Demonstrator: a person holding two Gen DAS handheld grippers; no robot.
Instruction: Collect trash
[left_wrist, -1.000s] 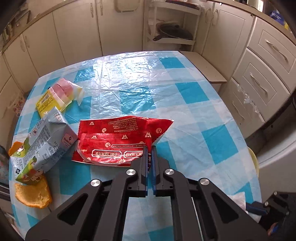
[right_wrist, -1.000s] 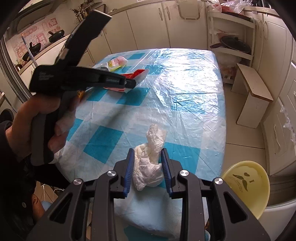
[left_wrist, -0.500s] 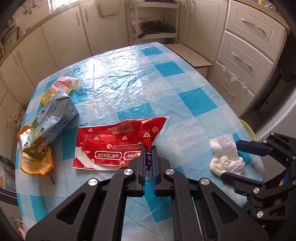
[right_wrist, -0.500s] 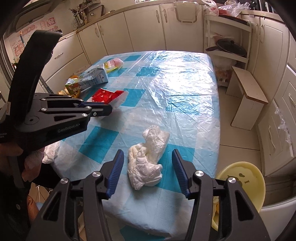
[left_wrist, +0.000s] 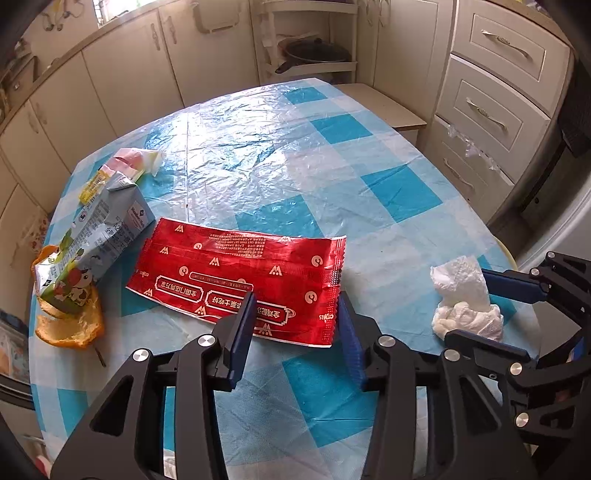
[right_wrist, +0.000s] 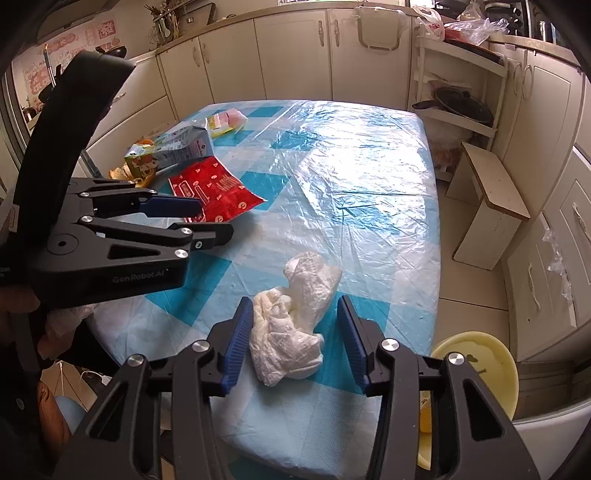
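Both claws gape apart: left gripper (left_wrist: 295, 325) over the red wrapper (left_wrist: 236, 284), right gripper (right_wrist: 295, 339) straddling the crumpled tissue (right_wrist: 291, 332). Best to press low at frame centre, then pinch the tissue's bulk.

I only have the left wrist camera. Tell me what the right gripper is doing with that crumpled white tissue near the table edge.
Observer: The right gripper is open. The crumpled white paper tissue lies on the blue-and-white checked table between its blue pads, not clamped.
Operator: Find me somewhere to drop it.
Observer: A round pale yellow container stands on the floor just off the table's near corner, on the right gripper's right side.
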